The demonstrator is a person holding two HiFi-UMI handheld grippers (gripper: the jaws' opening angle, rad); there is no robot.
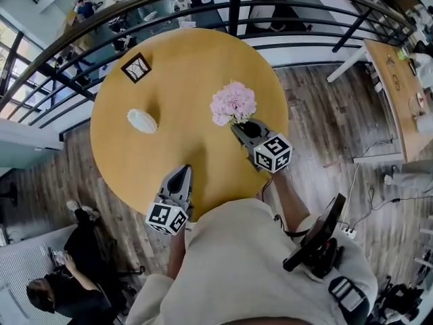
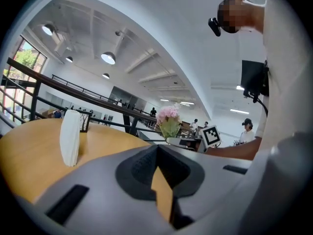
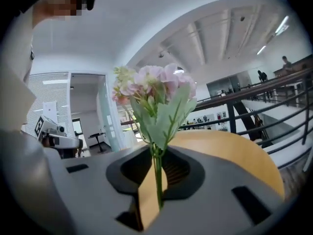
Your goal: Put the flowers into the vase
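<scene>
The right gripper (image 1: 242, 128) is clamped on the thin green stem (image 3: 157, 180) of the flowers (image 1: 233, 102). In the right gripper view the stem runs up between the pads, and the pink bloom and green leaves stand upright above the jaws. In the head view the bloom sits just right of the centre of the frame, over the round yellow table (image 1: 135, 161). The white vase (image 1: 142, 120) stands on the table to the left of the flowers and well apart from them, separated by a stretch of tabletop. The left gripper (image 1: 180, 175) is at the near edge of the table, lower centre of the frame. Its jaws meet at the tips with nothing between them, and it points toward the vase, which stands at centre left of the left gripper view. A small dark-framed picture (image 1: 136, 67) stands beyond the vase, near the far left rim of the table. A black railing (image 1: 237, 5) curves around the far side of the table across the top of the frame. A second table (image 1: 399, 93) stands at the right edge on the wooden floor (image 1: 325, 114). A seated person (image 1: 67, 283) is in the lower left corner, well apart from the table.
</scene>
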